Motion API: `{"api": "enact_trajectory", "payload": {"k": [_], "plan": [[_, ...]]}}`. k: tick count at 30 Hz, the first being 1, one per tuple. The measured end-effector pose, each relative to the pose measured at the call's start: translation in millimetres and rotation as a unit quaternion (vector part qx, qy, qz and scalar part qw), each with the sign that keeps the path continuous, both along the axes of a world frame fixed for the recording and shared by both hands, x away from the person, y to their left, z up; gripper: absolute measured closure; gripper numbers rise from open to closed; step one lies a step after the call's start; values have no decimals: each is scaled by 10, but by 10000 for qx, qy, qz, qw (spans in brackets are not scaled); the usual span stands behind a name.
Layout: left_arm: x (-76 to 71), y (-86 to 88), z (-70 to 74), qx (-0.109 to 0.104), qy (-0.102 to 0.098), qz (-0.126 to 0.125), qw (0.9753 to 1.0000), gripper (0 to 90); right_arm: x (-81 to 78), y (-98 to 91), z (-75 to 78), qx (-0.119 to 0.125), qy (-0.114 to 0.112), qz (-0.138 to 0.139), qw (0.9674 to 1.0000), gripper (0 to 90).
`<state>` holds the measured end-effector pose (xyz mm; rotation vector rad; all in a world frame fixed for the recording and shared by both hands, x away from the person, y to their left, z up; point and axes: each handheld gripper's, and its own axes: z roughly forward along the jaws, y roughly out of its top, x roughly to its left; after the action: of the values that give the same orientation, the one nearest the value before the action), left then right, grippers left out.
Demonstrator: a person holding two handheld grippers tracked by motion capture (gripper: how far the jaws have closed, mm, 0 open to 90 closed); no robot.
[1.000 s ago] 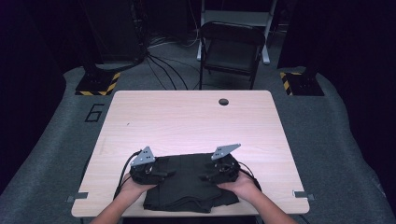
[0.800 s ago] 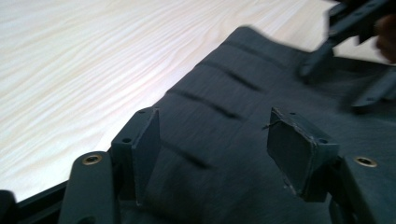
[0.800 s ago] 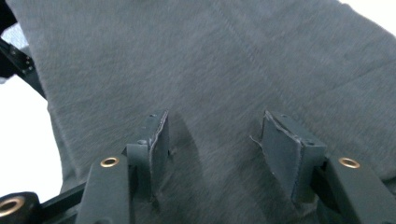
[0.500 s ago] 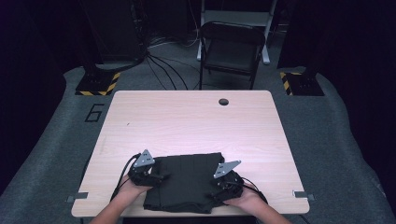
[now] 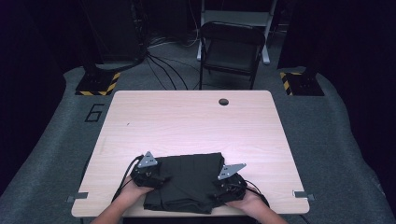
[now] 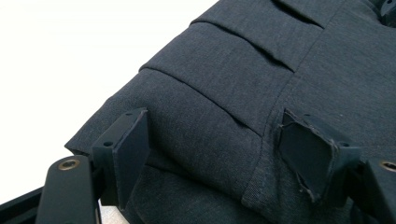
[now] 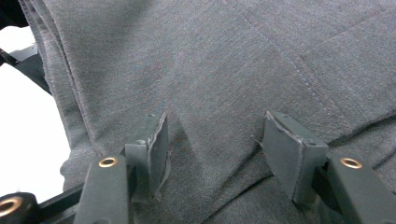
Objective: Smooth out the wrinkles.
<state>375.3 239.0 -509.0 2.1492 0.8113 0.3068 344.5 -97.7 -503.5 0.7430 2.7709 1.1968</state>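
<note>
Both hands have dropped the folded dark grey fabric garment (image 5: 187, 179) onto the pale wooden counter (image 5: 187, 121) at lower centre, left gripper (image 6: 224, 154) jaws just opened wide, right gripper (image 7: 219, 154) jaws parted too, gripping nothing, so this fold looks done.

1. A pale wooden rectangular table (image 5: 187, 126) with a small round cable hole (image 5: 223, 101) near the edge farthest from the grippers.
2. A grey carpeted floor (image 5: 341, 154) surrounds it, with a dark figure "6" (image 5: 95, 112) marked ahead and left of the left gripper.
3. A black metal folding chair (image 5: 232, 51) stands beyond the table.
4. Yellow-and-black striped floor plates (image 5: 98, 84) flank it; black cables (image 5: 163, 70) trail there.
5. Surroundings are dark.
</note>
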Motion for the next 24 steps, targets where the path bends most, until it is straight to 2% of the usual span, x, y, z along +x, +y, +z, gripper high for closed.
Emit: {"api": "enact_trajectory", "payload": {"k": [4, 5, 7, 10, 13, 16, 19, 21, 23, 24], "plan": [[63, -6, -14, -30, -18, 142, 9999, 235, 39, 21, 8, -22, -25, -45, 10000, 408], [94, -9, -10, -51, 37, 223, 9997, 234, 51, 29, 16, -46, 32, -79, 10000, 408], [139, -27, 0, -41, 84, 325, 9994, 231, 94, 42, 20, -95, -16, -62, 9999, 408], [221, -59, 12, 51, 47, 380, 9993, 230, 171, 61, 33, -141, 29, -122, 9998, 408], [306, -53, -7, -56, 84, 446, 9990, 229, 243, 57, 30, -115, 38, -153, 9998, 408], [384, -45, -21, -114, 30, 472, 9988, 227, 319, 61, 30, -90, 65, -254, 9996, 406], [461, -43, -17, -74, -25, 453, 9989, 228, 397, 67, 28, -78, 23, -294, 9995, 402], [503, -23, -27, -43, -135, 465, 9988, 230, 445, 80, 28, -76, 44, -351, 9993, 400], [525, -11, -43, -138, -92, 518, 9985, 230, 482, 89, 27, -73, 19, -378, 9993, 397], [541, -2, -50, -145, -146, 538, 9983, 230, 499, 89, 29, -97, 26, -366, 9993, 395]]}}
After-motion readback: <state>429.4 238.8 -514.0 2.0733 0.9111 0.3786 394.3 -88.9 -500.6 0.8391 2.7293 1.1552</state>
